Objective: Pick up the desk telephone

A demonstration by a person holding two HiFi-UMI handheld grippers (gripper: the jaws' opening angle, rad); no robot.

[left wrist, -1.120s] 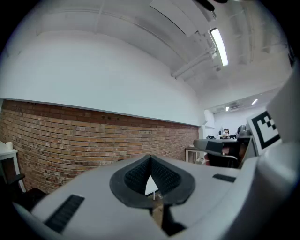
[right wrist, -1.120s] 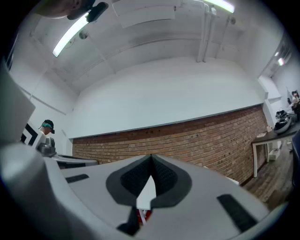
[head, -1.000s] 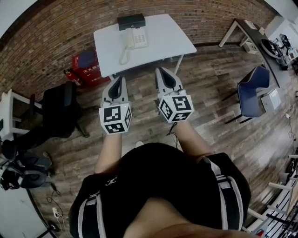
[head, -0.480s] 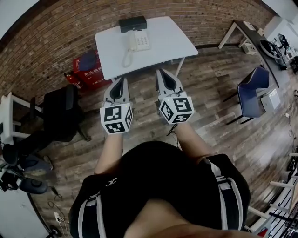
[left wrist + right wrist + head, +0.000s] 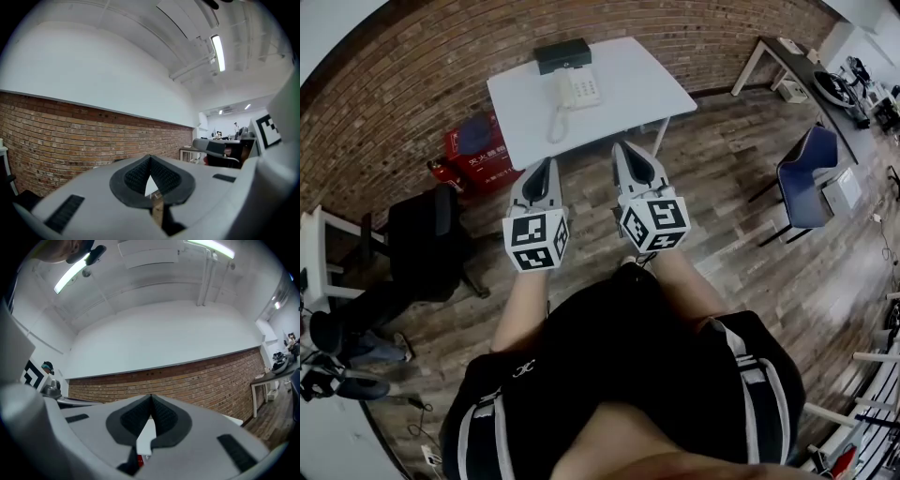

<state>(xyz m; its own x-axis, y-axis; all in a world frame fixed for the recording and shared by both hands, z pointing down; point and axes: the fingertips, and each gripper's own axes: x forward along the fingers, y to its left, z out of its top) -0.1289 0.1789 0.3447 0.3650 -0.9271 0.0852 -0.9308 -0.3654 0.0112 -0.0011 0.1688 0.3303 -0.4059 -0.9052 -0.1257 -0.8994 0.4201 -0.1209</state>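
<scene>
Both pairs of jaws are pressed together, empty: left gripper (image 5: 541, 165), right gripper (image 5: 627, 148). The cream corded desk telephone (image 5: 577, 90) sits upper centre on the white rectangular table (image 5: 637, 80), well apart (open wide before arriving, I'd say).
</scene>
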